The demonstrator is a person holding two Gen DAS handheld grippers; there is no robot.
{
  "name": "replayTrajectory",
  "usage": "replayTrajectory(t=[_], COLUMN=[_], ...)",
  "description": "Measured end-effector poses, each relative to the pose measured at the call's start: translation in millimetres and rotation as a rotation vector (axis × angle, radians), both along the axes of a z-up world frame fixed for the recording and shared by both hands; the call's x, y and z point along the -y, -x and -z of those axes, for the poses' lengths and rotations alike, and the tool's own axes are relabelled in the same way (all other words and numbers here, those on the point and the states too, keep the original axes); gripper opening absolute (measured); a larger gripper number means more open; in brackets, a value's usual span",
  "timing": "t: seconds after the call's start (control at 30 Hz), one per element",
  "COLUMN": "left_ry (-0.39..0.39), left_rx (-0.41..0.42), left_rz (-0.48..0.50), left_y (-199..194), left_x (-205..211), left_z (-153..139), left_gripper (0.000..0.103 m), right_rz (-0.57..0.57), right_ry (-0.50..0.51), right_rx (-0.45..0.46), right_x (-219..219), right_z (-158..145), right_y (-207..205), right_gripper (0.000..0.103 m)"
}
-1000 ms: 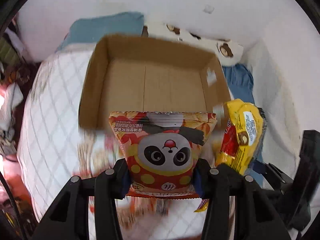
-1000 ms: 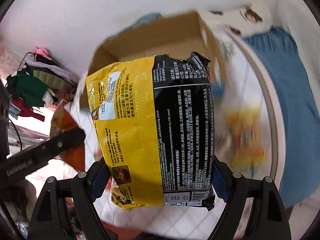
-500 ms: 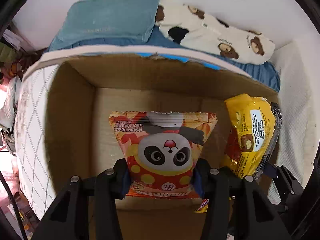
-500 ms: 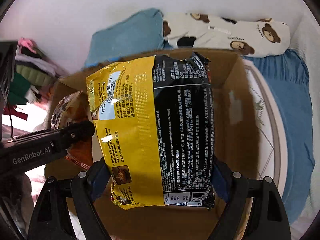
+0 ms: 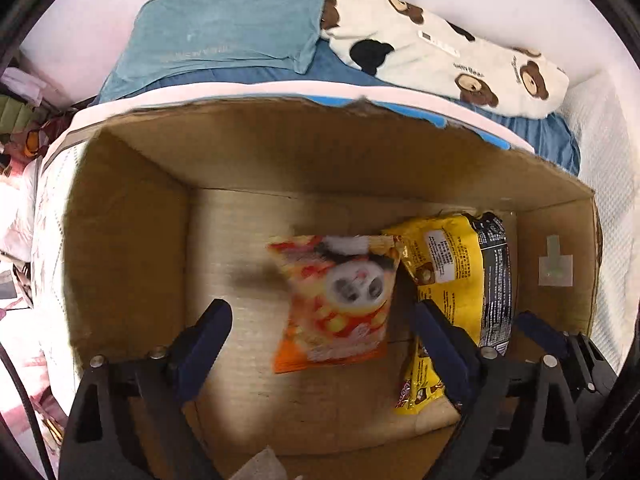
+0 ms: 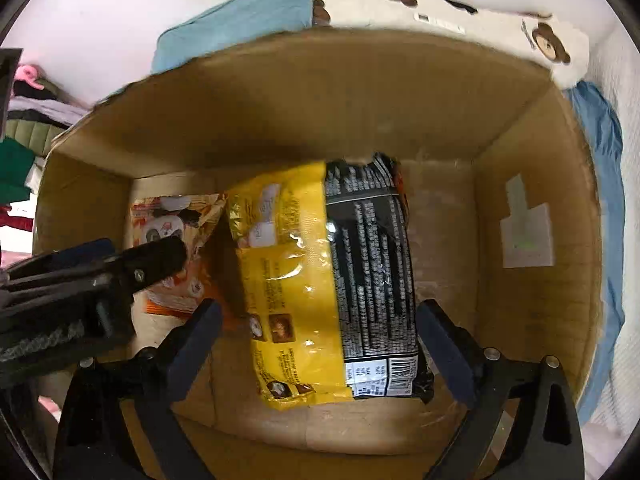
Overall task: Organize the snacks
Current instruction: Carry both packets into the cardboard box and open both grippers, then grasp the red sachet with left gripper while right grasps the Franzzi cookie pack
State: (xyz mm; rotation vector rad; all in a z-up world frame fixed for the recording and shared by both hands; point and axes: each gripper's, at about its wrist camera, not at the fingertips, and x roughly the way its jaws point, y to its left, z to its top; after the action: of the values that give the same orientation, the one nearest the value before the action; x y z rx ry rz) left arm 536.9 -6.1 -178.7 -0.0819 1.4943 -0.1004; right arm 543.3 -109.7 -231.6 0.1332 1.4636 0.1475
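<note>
Panda bag (image 5: pixel 338 304): orange-red, face up, blurred, inside the box (image 5: pixel 128 240). Yellow-black bag (image 6: pixel 332 280): back side up, just beside the panda bag, overlapping its edge.

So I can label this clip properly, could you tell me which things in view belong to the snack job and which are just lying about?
Part of the job:
- panda snack bag
- yellow and black snack bag
- cardboard box

Just lying about:
- teal pillow
- bear-print pillow
- clothes pile
</note>
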Motion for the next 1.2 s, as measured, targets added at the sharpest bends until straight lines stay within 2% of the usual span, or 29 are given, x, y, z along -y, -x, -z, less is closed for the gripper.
replayTrajectory(t=[0.23,0.4,0.43,0.67,0.9,1.03,1.13,1.2], left_ry=[0.011,0.005,0.002,0.004,0.073,0.087,0.068,0.032], left_rx=[0.061,0.156,0.174,0.281,0.325,0.325,0.289,0.229], left_rz=[-0.021,-0.034,-0.033,-0.014,-0.034,-0.084,-0.127,-0.154], left_y=[20.1,44.8,50.1,92.2,144.7,188.6,222.6,246.0], left_x=[-12.9,-21.0,-21.8,-19.2,-25.0,-43.1,-61.1,-75.8], left_z=[-26.7,-55.7,-60.9,-96.5,-118.3,-112.7,-90.9,-63.9], left_gripper=[0.093,0.093,0.093,0.093,0.093,0.093,0.093,0.093], right_rz=[0.004,0.026,0.029,0.044,0.064,0.074,0.107,0.150], right_ry=[0.033,0.015,0.013,0.013,-0.030,-0.046,-0.080,-0.118], right_rx=[0.073,0.132,0.138,0.249,0.314,0.308,0.267,0.227], right_x=[-3.7,11.6,22.2,30.2,35.6,39.6,47.8,56.7], right_z=[-35.3,-57.8,-56.3,-98.7,-132.8,-129.9,-110.9,-89.5], right_y=[23.0,49.6,44.9,90.7,143.5,179.0,205.9,224.8], right_gripper=[0.099,0.099,0.099,0.099,0.099,0.099,0.099,0.097])
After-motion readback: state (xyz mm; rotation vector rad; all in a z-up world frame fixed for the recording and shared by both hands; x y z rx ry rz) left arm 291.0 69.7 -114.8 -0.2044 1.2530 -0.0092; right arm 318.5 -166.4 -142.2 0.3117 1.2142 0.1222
